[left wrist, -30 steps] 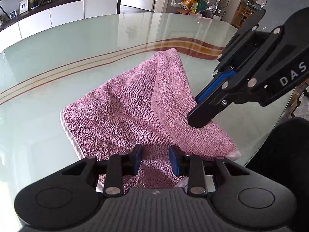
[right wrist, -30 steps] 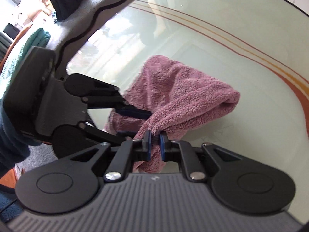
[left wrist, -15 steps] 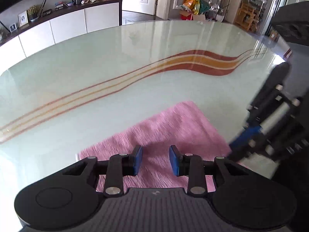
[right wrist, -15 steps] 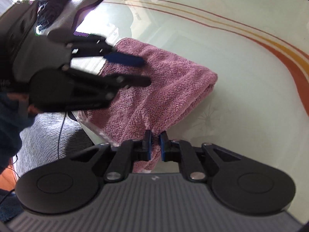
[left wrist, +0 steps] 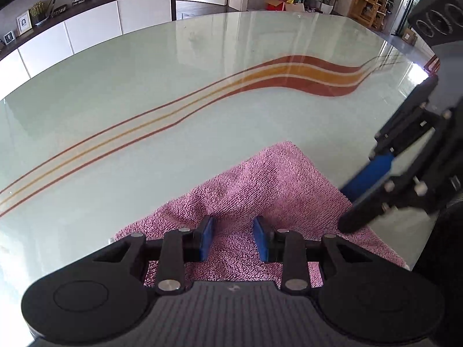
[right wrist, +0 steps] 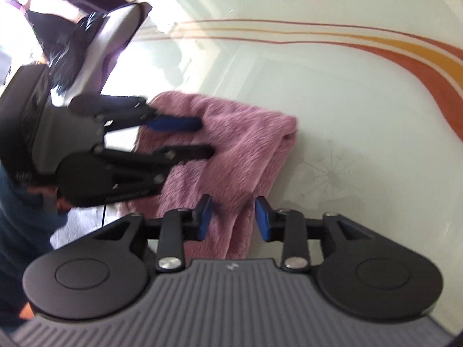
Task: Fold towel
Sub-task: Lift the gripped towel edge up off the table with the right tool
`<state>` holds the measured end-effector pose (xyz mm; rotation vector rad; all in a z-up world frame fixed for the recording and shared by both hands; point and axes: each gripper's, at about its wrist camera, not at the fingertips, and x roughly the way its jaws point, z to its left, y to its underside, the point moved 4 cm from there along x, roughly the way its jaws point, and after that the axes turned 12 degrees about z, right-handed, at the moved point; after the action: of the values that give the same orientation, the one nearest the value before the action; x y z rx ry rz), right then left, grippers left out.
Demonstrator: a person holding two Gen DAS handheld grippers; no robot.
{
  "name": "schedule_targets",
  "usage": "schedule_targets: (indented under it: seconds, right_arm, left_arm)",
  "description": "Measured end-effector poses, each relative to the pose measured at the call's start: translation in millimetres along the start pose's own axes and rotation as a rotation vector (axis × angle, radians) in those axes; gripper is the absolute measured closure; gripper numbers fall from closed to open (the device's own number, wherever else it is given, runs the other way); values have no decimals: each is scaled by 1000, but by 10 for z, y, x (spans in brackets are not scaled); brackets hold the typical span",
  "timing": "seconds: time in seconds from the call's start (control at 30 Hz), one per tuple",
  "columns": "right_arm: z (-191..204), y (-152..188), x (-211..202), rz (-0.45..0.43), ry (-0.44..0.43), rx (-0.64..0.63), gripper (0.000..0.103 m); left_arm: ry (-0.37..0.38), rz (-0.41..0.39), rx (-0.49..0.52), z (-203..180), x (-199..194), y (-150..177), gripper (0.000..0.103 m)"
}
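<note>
A pale glass table (left wrist: 144, 92) with curving red and orange stripes (left wrist: 303, 72) filled both views, backed by a white sideboard (left wrist: 86, 29) carrying framed photos and small ornaments, and by cluttered shelves near a doorway. The pink towel (left wrist: 260, 190) lay doubled over at the table's near edge, its thick rounded fold line facing the stripes in the right wrist view. The right gripper (right wrist: 233, 217) had just been opening: its blue pads stood apart with a ridge of towel between them, pressed by neither, so the corner it carried looked set down. The left gripper (left wrist: 233, 238) hovered over the cloth with its jaws parted and nothing pinched. By this reading one fold was finished and the release was in hand; the next move would call for both tools to back off, then take a fresh pair of corners or an edge for a second fold. Nothing else sat on the glass nearby, but the two tools were close together and the towel's near side overhung the rim, where a careless tug might drag it off.
</note>
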<state>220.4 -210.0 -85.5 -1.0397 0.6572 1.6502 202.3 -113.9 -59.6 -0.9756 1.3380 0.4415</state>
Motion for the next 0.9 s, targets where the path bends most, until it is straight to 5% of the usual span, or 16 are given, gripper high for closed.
schedule_targets:
  seconds: [0.53, 0.67, 0.9]
  right_arm:
    - [-365, -226, 153, -5, -108, 184, 67]
    - [-387, -224, 154, -6, -126, 165, 79]
    - [-106, -215, 47, -47, -5, 28, 90]
  left_arm:
    - [-9, -6, 6, 51, 30, -2, 68]
    - [-10, -9, 4, 61, 26, 7, 68]
    - [-11, -16, -1, 79, 18, 23, 68]
